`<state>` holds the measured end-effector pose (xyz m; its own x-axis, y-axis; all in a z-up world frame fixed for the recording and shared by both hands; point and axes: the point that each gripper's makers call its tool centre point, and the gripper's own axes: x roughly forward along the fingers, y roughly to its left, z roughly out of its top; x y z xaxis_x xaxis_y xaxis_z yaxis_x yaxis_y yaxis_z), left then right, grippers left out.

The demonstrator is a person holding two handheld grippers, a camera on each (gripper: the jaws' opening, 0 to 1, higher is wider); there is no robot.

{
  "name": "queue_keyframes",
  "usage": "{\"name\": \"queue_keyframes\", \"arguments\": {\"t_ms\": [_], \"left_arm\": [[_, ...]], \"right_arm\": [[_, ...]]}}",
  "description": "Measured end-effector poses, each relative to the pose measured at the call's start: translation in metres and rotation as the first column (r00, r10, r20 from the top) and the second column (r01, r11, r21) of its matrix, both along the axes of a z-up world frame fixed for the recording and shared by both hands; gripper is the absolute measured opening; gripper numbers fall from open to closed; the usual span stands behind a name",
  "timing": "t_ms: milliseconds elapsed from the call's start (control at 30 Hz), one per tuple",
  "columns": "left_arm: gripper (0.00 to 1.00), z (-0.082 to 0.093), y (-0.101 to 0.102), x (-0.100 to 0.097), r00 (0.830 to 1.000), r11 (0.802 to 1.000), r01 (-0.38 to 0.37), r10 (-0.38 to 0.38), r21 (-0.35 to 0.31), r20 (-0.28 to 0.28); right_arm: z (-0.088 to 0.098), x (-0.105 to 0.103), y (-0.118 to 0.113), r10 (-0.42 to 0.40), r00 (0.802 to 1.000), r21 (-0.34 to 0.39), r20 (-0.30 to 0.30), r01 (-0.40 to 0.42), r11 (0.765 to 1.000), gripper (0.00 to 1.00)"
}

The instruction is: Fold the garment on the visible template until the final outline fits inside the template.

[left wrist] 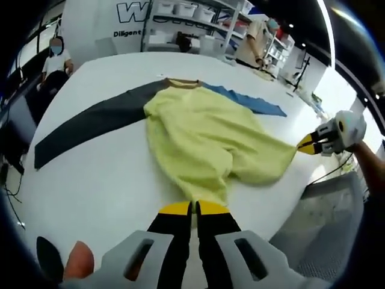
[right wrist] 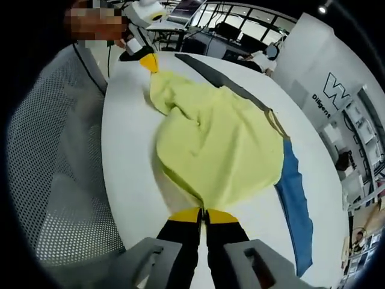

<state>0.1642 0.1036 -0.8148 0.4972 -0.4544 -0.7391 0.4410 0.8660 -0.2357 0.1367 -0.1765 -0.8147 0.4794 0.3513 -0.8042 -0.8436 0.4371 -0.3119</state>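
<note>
A long-sleeved garment with a yellow body (left wrist: 198, 132) lies on the white table (left wrist: 108, 180). Its dark grey sleeve (left wrist: 90, 123) stretches out to the left and its blue sleeve (left wrist: 252, 101) to the far right. My left gripper (left wrist: 193, 208) is shut on the near hem. From the right, my right gripper (left wrist: 305, 144) pinches the hem's other corner. In the right gripper view the right gripper (right wrist: 203, 215) is shut on the yellow fabric (right wrist: 216, 138), slightly bunched and lifted. The left gripper (right wrist: 148, 62) holds the far corner, and the blue sleeve (right wrist: 295, 198) lies to the right.
A grey mesh chair (right wrist: 60, 150) stands close against the table's edge (right wrist: 111, 180). Shelves with white bins (left wrist: 192, 24) line the back of the room. A person (left wrist: 55, 60) sits at the far left beyond the table.
</note>
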Motion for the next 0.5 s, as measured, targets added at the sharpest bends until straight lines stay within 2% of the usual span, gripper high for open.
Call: {"name": "queue_keyframes", "arguments": {"t_ms": [300,500], "left_arm": [[0.00,-0.009,0.014,-0.019,0.999,1.000,-0.013,0.014,0.016,-0.047],[0.00,-0.022,0.024,-0.036,0.994,0.998,0.010,-0.004,0.057,-0.105]], "right_arm": [[-0.013,-0.017,-0.010,0.064,0.996,-0.103,-0.059,-0.070,0.992,0.00],[-0.018,-0.022,-0.013,0.074,0.993,-0.114,-0.088,-0.084,0.990,0.00]]}}
